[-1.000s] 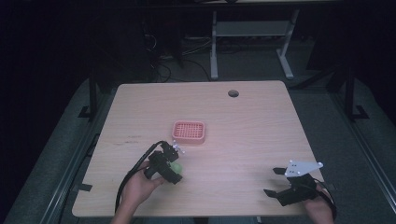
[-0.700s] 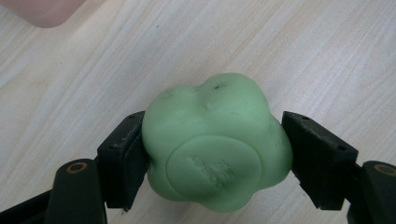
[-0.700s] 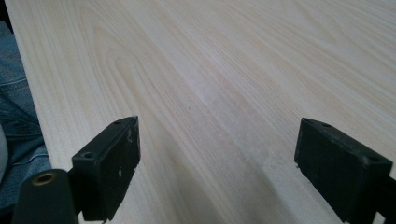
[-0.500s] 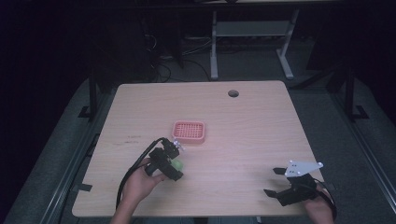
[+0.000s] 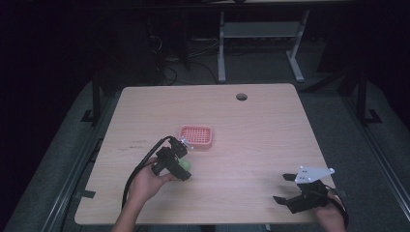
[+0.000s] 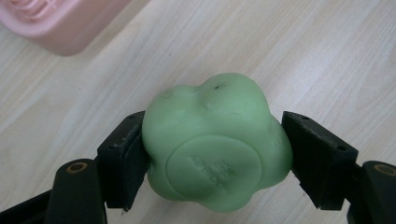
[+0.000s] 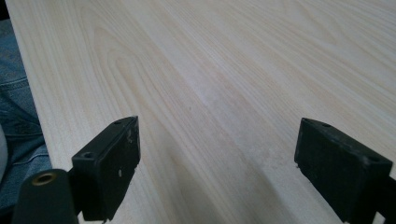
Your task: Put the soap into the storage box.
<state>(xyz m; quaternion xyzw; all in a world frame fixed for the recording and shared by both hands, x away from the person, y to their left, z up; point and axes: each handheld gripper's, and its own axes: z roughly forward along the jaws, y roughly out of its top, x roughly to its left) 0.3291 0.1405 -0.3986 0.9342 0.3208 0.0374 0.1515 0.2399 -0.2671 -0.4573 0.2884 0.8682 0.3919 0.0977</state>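
Note:
A lumpy green toy (image 6: 217, 142) sits clamped between the two black jaws of my left gripper (image 6: 215, 147). From the high view the same green toy (image 5: 184, 166) shows at the tip of the left gripper (image 5: 180, 166), just in front of a pink slotted basket (image 5: 196, 137) near the table's middle. A corner of that pink basket (image 6: 60, 23) lies at the upper left of the left gripper view. My right gripper (image 5: 287, 189) rests near the table's front right, jaws wide apart over bare wood (image 7: 219, 168).
The wooden table (image 5: 261, 125) has a round cable hole (image 5: 241, 96) near its far edge. Blue denim (image 7: 18, 121) of the person's leg shows past the front edge. Metal stand legs (image 5: 296, 63) and cables lie on the dark floor behind.
The left gripper with the green toy has shifted slightly toward the pink basket. The right gripper has stayed still.

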